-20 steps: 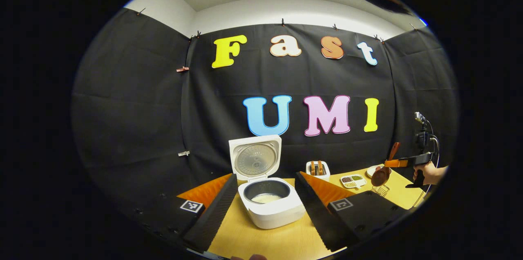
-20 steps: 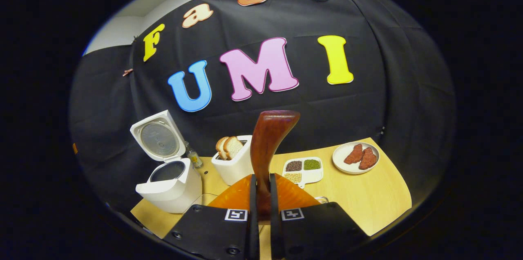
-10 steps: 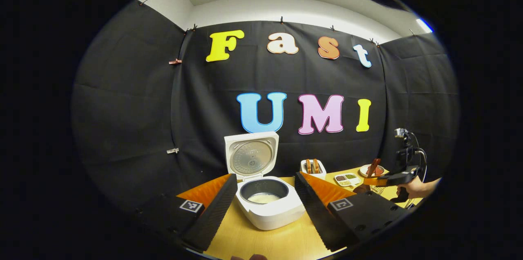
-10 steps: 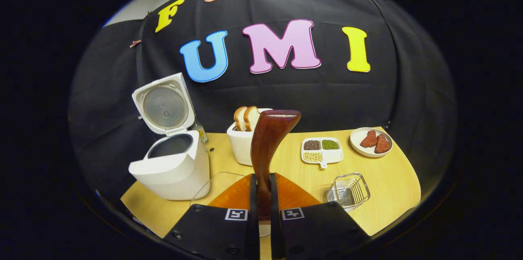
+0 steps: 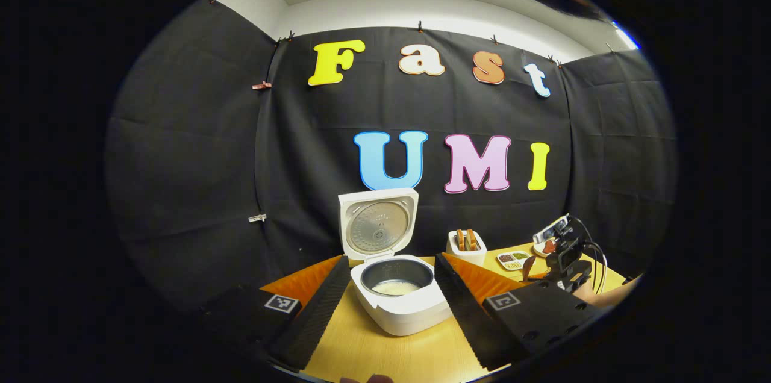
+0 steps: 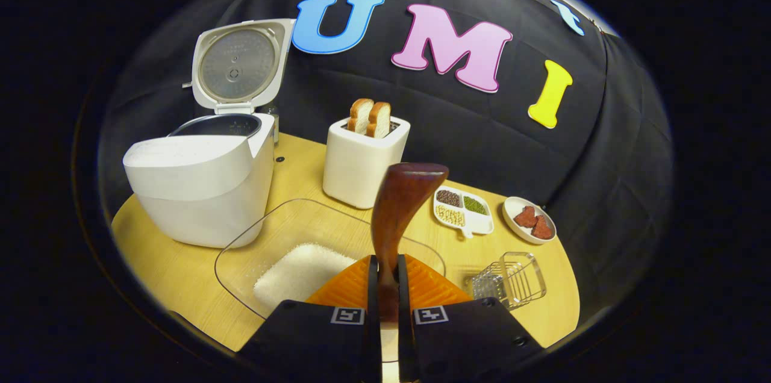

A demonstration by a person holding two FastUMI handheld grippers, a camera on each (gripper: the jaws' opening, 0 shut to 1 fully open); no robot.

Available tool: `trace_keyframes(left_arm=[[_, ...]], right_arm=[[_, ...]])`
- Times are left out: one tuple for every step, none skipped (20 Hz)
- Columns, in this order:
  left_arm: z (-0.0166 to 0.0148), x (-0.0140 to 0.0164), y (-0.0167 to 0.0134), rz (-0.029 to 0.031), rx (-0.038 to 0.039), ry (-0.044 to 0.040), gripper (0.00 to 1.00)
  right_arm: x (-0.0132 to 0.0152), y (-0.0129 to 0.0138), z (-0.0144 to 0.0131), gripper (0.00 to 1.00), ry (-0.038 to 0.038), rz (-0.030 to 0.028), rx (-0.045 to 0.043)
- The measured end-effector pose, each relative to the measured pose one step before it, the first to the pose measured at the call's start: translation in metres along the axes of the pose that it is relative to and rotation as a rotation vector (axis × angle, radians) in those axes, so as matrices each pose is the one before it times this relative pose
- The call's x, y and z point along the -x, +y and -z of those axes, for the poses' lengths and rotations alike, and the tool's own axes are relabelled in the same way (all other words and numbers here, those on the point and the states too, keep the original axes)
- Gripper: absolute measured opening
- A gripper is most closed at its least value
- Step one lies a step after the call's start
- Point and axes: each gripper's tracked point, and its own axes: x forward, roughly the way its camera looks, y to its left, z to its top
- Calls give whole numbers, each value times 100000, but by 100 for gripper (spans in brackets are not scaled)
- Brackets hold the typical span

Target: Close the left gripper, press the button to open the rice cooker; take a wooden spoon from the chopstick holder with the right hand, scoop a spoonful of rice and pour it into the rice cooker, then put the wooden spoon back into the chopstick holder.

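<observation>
The white rice cooker (image 5: 400,311) stands open, lid (image 5: 376,223) upright, with some white rice in its pot (image 5: 394,288). My left gripper (image 5: 391,262) hovers in front of it, fingers wide open and holding nothing. My right gripper (image 6: 388,265) is shut on the wooden spoon (image 6: 394,214), whose broad dark end rises ahead of the fingers. Just below it lies a clear tray (image 6: 271,223) holding a heap of white rice (image 6: 298,271). The wire chopstick holder (image 6: 509,279) stands to the right. The rice cooker (image 6: 202,184) sits at the left.
A white toaster (image 6: 361,163) with two bread slices stands behind the tray. A divided dish of beans (image 6: 461,209) and a plate of meat (image 6: 530,220) sit toward the table's right edge. In the left gripper view, the right gripper (image 5: 563,259) and a hand are at far right.
My right gripper has dropped and tipped down with the spoon, bringing the rice tray into view beneath it. The left gripper has barely moved and stays open.
</observation>
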Motion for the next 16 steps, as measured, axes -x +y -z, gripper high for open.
trace_keyframes(left_arm=[[18,175,381,-735,167,100,97],[194,56,372,-520,427,573,97],[274,51,431,-676,540,567,97],[253,65,566,-895,883,690,97],[106,43,363,-741,808,487,97],[115,-26,474,-968,876,253,97],[-49,-33,402,-639,718,27,97],[87,158,87,-236,370,146,97],[2,132,124,-106,-257,-5,97],[68,71,8,-166,-1013,-7,98],[-83,46,40,-101,-750,-116,98],[159,24,-81,295,-280,-34,98],[2,103,-191,564,249,-188,98],[-40,-21,-262,541,385,-87,98],[-43,-34,-195,565,380,1,98],[0,3,-206,483,450,40,98]], right_arm=[[-210,1212,162,16,819,-2012,-2632],[-140,1308,169,16,1103,-3173,-3962],[-81,1468,110,15,565,-4135,-6404],[-161,1123,-119,16,801,-3916,-8632],[-80,300,-259,15,196,-2577,-10007],[-118,-208,-167,16,212,-1384,-10584],[27,-395,-217,16,-395,-1959,-10704],[133,-412,-365,16,-753,-2179,-9136],[167,-172,-574,15,-1130,-2682,-7045],[220,-363,-768,15,-1817,-1777,-4701],[341,-314,-630,15,-1139,-1316,-3549],[179,-370,-779,15,-1373,-873,-2304],[385,-163,-778,15,-1462,-1031,-1954],[308,-154,-800,15,-1206,-841,-2138],[341,-79,-619,15,-1085,-667,-2698],[469,-85,-682,15,-1182,-1515,-3329]])
